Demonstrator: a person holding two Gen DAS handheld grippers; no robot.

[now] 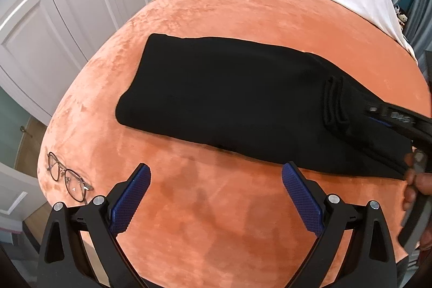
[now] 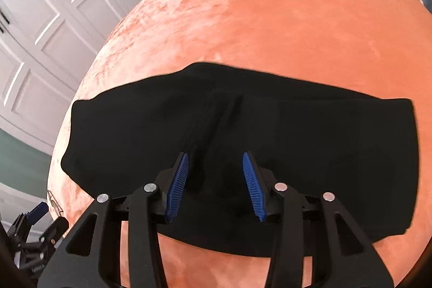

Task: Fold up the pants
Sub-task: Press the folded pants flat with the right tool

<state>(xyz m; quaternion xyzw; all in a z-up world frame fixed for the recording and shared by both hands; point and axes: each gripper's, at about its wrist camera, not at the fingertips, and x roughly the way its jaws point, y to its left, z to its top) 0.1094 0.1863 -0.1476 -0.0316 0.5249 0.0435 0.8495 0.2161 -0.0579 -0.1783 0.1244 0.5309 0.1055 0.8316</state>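
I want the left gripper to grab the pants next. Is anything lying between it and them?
Nothing visible: only bare orange blanket separates the open left gripper from the black pants. The glasses lie off to its left.

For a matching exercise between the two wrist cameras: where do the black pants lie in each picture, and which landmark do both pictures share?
Left wrist view: the black pants stretch across the middle, from centre-left to the right edge.
Right wrist view: the pants fill the middle band, under the right gripper.
Shared landmark: the orange blanket beneath them.
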